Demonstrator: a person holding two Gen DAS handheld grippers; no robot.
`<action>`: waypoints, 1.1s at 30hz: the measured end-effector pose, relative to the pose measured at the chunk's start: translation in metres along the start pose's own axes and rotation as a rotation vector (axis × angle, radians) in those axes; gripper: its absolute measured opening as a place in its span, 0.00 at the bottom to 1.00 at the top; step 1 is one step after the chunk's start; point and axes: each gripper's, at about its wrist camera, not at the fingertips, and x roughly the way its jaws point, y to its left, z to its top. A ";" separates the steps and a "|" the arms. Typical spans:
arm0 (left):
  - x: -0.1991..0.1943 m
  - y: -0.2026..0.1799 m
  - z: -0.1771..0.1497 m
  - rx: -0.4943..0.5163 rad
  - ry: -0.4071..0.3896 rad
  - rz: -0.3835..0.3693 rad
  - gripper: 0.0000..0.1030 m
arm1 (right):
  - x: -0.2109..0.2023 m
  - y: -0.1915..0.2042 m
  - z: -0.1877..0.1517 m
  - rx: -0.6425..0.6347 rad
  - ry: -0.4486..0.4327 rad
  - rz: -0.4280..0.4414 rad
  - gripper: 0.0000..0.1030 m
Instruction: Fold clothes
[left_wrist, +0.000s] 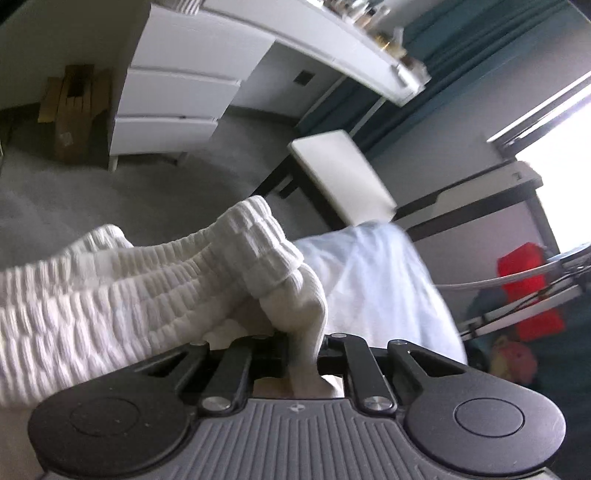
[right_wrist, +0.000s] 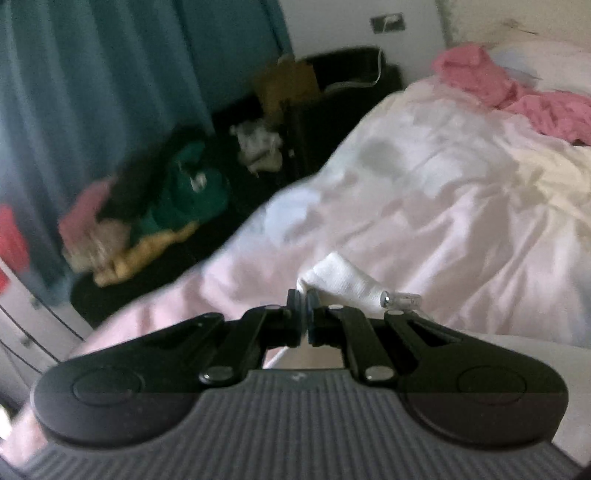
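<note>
A dark open container (right_wrist: 207, 162) beside the bed (right_wrist: 443, 206) is seen blurred; green, yellow and pink items — probably clothes — lie heaped in it. The left gripper (left_wrist: 301, 347) is clenched on a bunched fold of the white ribbed garment (left_wrist: 147, 280), which is stretched away to the left above the grey carpet (left_wrist: 110, 192). The right gripper (right_wrist: 303, 306) is pinched tight on a white corner of cloth (right_wrist: 343, 277) — held just over the pale pink duvet.
</note>
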 end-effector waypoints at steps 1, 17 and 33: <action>0.009 -0.003 -0.001 0.006 0.010 0.012 0.14 | 0.010 0.001 -0.005 -0.016 0.009 0.000 0.06; -0.092 0.032 -0.035 0.223 -0.063 -0.199 0.59 | -0.068 -0.094 -0.038 0.316 0.312 0.506 0.64; -0.120 0.143 -0.110 0.032 0.137 -0.261 0.76 | -0.160 -0.140 -0.165 0.597 0.724 0.606 0.67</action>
